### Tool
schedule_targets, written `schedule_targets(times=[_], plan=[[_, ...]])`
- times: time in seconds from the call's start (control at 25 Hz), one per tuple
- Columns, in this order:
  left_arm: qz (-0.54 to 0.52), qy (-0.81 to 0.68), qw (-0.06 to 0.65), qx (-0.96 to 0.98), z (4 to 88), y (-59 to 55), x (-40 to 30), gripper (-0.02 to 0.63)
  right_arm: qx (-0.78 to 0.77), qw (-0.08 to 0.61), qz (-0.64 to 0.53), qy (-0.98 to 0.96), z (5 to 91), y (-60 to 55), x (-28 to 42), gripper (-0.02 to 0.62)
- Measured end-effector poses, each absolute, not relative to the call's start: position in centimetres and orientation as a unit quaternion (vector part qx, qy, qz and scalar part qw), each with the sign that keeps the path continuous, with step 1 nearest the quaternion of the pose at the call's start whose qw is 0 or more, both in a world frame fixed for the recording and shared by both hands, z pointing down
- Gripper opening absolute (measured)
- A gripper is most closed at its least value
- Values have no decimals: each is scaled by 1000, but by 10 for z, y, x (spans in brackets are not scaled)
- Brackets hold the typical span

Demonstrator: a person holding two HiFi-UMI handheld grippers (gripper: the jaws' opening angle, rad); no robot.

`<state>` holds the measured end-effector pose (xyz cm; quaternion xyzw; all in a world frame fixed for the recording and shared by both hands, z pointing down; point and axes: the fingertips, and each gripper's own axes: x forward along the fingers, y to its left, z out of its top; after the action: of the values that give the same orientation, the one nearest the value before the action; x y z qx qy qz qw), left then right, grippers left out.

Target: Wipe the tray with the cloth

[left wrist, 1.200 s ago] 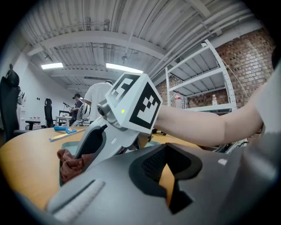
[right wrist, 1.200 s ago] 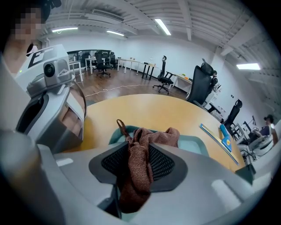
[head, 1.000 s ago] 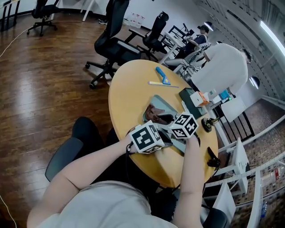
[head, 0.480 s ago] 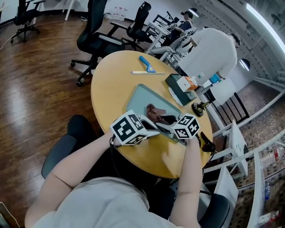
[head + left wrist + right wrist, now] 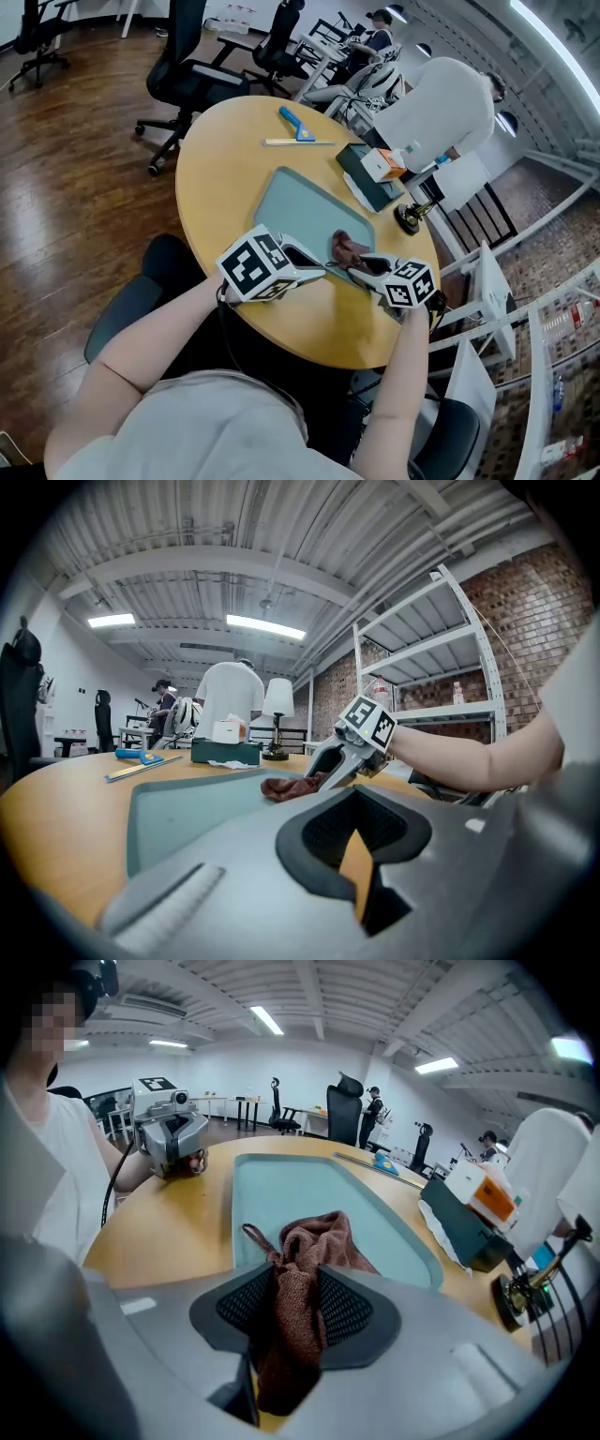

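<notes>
Pressing the crumpled reddish-brown cloth point(image 5: 314, 1241), clamped in the right gripper point(image 5: 292, 1283), flat onto the teal tray point(image 5: 281, 1180) should wipe best; the left gripper point(image 5: 361, 860) sits closed, empty.

**Teal tray, rust cloth, honey-yellow table**

The tray point(image 5: 302, 211) is showing a pale grey-teal at the centre of the head view. The cloth point(image 5: 349, 248) is glowing rust-brown with a nubbly weave. The table point(image 5: 220, 159) is shining honey-yellow, and the floor point(image 5: 75, 187) on the left is gleaming in dark red-brown planks. The left gripper point(image 5: 321, 266) and the right gripper point(image 5: 364, 265) are wearing grey shells with black mesh pads, their cubes carrying black-and-white square markers. Toward the top, a scraper point(image 5: 292, 122) is showing bright blue, and a box point(image 5: 367, 185) is looking dark green.
</notes>
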<state>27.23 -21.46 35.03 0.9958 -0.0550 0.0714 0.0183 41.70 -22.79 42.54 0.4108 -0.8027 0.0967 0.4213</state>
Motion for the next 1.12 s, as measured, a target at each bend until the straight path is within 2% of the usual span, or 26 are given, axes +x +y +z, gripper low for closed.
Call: schedule_targets(times=[0.72, 1.12], plan=[[73, -56, 17, 996, 349, -215, 275, 2, 481, 467, 95, -736, 428, -317, 478, 146], [74, -57, 18, 995, 350, -215, 275, 2, 498, 471, 86, -723, 431, -354, 487, 147]])
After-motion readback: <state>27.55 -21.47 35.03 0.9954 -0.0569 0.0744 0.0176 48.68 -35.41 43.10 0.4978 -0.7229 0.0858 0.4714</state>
